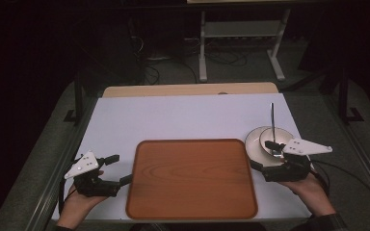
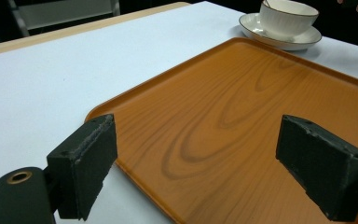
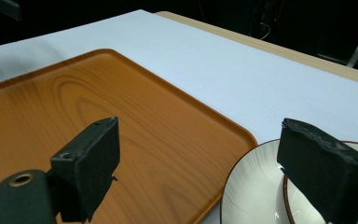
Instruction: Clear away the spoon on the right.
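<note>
Left gripper [image 1: 118, 169]: nearest, low at the counter's near-left corner; jaws apart, nothing between them, aimed across the tray's left edge. Looks parked, ready to steady the tray.
Right gripper [image 1: 262, 155]: near-right; jaws apart, nothing clamped. One jaw over the saucer, the other by the tray's right edge. Reads as lining up a grab on the saucer rim.
Tray [image 1: 191, 178]: orange wood-grain, bare, centred near the front edge between both grippers. Probably the landing spot.
Saucer [image 1: 253, 146]: white, dark rim line, just beside the tray's far-right corner, on the counter, not on the tray.
Bowl [image 2: 289, 16]: white, ribbed, seated on the saucer; moves with it if lifted level.
Spoon [image 1: 272, 122]: handle upright out of the bowl; tip risk.
Counter [image 1: 183, 115]: white sheet, bare towards the back.
</note>
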{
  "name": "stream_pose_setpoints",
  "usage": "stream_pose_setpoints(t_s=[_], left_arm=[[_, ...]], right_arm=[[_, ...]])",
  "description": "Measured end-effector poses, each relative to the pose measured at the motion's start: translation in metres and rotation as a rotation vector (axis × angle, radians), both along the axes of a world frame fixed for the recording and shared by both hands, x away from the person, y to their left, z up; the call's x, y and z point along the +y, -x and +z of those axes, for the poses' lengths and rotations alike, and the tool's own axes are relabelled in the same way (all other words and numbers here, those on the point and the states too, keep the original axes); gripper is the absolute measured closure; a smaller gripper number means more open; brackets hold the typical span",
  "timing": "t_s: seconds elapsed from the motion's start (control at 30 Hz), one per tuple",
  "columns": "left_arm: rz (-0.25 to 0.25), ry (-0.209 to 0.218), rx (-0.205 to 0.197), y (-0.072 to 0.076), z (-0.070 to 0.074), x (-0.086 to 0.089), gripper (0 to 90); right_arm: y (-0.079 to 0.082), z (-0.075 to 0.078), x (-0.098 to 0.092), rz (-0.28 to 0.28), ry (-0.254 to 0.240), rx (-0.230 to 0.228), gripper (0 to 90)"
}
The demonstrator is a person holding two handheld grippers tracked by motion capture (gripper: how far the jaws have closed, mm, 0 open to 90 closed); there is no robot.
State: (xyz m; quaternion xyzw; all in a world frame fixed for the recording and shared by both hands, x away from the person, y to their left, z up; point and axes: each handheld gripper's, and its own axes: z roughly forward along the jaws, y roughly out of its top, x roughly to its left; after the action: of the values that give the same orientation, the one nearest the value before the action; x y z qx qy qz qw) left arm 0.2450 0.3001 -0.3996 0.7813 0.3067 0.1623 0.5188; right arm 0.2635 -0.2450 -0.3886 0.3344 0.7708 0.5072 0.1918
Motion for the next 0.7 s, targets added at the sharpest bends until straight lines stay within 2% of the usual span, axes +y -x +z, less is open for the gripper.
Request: stream_pose_setpoints(t_s=[0.7], left_arm=[[0.009, -0.003, -0.008, 0.001, 0.000, 0.001, 12.3]], right_arm=[[-0.022, 0.012, -0.001, -0.008, 0.010, 0.004, 12.6]])
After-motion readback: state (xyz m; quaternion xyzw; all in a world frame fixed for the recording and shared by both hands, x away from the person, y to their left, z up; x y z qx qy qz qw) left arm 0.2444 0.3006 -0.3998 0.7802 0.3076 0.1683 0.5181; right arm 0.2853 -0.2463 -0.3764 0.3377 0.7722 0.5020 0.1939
